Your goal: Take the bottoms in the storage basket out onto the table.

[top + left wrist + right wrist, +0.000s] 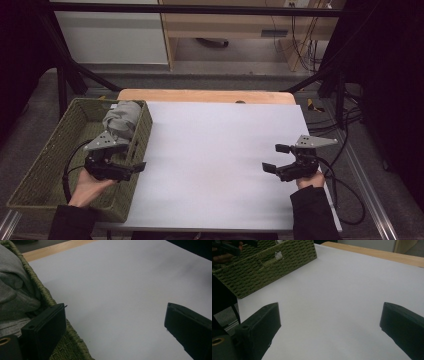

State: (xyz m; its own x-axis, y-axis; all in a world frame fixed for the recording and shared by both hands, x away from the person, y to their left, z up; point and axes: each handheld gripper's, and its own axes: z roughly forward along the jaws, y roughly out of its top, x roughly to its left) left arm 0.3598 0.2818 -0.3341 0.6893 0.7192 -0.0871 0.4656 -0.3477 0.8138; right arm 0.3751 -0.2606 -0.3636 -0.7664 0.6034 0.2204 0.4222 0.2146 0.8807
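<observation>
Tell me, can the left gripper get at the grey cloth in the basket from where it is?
Probably yes. The left gripper hangs open over the basket rim, and the grey cloth lies uncovered in the open-topped basket just beyond it.

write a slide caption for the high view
Left gripper hovers over the green woven basket holding grey cloth; right gripper waits open above white sheet.

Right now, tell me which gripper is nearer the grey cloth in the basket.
Left. The left gripper hovers at the basket rim beside the grey cloth; the right gripper is across the table.
</observation>
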